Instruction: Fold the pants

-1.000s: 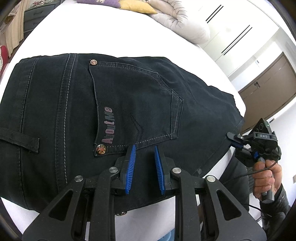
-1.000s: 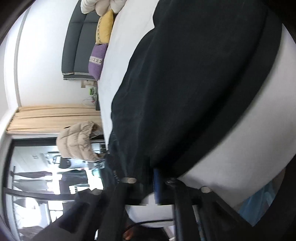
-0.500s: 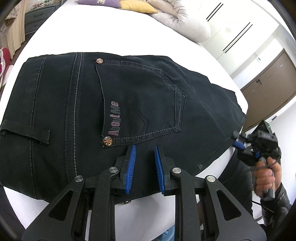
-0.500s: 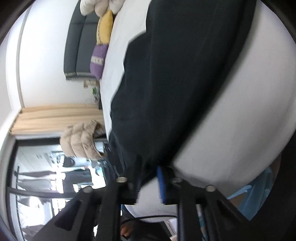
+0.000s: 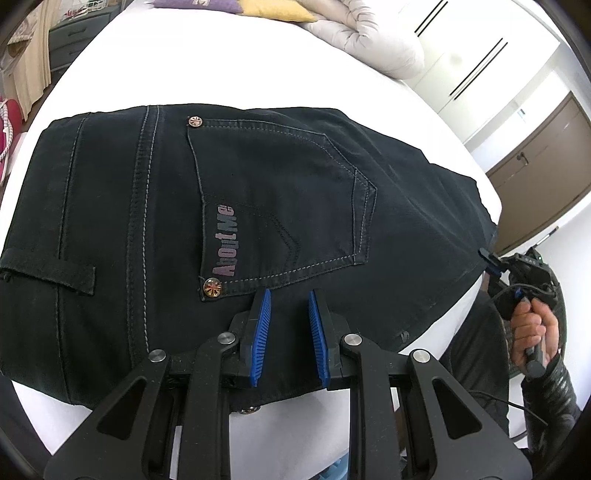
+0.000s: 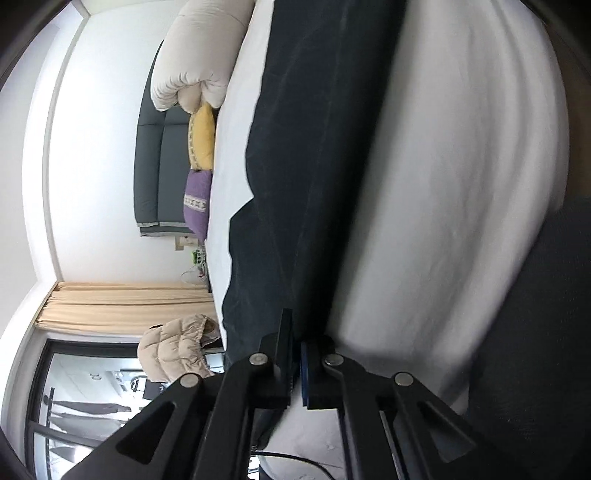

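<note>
Black jeans (image 5: 258, 221) lie folded flat on a white bed (image 5: 221, 66), back pocket with "AboutMe" lettering facing up. My left gripper (image 5: 290, 301) hovers open and empty above the waistband edge. My right gripper (image 5: 491, 260) shows at the jeans' right end, held in a hand. In the right wrist view, rolled sideways, the right gripper (image 6: 296, 332) has its fingers almost together at the edge of the jeans (image 6: 314, 147); whether cloth sits between them is hidden.
A cream duvet (image 5: 369, 40) and yellow and purple cushions (image 5: 273, 9) lie at the bed's far end. A grey headboard (image 6: 155, 166), curtains and a beige jacket (image 6: 177, 350) show in the right wrist view. Wooden doors (image 5: 543, 162) stand right.
The left gripper has drawn back and risen a little, still open. The right gripper's fingers have closed from open and its view has swung along the jeans' edge.
</note>
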Action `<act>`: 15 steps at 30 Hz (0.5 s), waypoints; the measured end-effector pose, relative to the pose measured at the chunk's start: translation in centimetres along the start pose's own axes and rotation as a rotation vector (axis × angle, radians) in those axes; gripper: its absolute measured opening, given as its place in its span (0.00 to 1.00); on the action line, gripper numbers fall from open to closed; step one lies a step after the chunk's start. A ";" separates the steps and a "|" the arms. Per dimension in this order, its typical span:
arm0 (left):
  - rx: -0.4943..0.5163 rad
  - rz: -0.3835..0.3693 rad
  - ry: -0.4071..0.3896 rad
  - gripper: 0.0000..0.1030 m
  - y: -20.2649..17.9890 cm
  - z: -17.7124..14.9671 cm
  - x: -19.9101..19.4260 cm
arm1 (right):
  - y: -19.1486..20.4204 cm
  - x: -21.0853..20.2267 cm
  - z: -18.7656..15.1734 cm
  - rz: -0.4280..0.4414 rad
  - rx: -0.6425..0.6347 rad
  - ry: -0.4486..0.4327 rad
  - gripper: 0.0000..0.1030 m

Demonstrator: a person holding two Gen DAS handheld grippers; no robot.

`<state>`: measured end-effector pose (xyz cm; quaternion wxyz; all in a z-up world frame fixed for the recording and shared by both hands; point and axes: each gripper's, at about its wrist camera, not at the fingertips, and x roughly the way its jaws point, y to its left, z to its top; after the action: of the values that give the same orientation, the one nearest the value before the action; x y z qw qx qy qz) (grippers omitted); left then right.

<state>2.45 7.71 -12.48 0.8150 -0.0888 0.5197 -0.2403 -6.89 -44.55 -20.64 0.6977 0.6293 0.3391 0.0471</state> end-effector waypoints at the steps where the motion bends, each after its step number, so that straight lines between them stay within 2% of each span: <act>1: 0.000 0.000 0.002 0.20 -0.1 0.1 0.1 | 0.1 -0.3 0.7 0.006 0.008 -0.008 0.15; 2: -0.001 -0.001 0.002 0.20 -0.1 0.1 0.1 | 0.4 -0.8 1.6 0.010 0.007 -0.037 0.27; 4: -0.005 -0.003 0.002 0.20 0.0 0.1 0.1 | 0.6 -2.2 3.5 0.016 0.010 -0.114 0.38; 5: -0.006 -0.003 0.001 0.20 0.0 0.1 0.1 | 0.7 -3.0 4.9 0.015 0.017 -0.157 0.39; 7: -0.010 0.002 0.001 0.20 0.0 0.1 0.2 | 0.2 -4.0 7.5 0.008 0.031 -0.213 0.36; 9: -0.007 0.008 0.003 0.20 0.0 0.0 0.2 | -1.0 -5.0 9.7 0.003 0.076 -0.262 0.17; 10: -0.006 0.012 0.005 0.20 -0.1 0.1 0.2 | -1.4 -5.7 10.7 -0.034 0.078 -0.291 0.08; 12: -0.004 0.020 0.004 0.20 -0.4 0.2 0.1 | -2.6 -7.0 11.5 -0.054 0.102 -0.337 0.02; 13: -0.001 0.028 0.004 0.20 -0.7 0.3 0.1 | -3.2 -7.6 11.6 -0.056 0.124 -0.343 0.03; 15: 0.011 0.049 0.001 0.20 -1.4 0.8 -0.3 | -3.3 -9.3 11.4 -0.102 0.134 -0.365 0.16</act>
<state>2.58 6.58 -11.31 0.8208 -0.0713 0.5210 -0.2231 -9.16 -59.42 -20.08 0.7055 0.6546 0.2407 -0.1258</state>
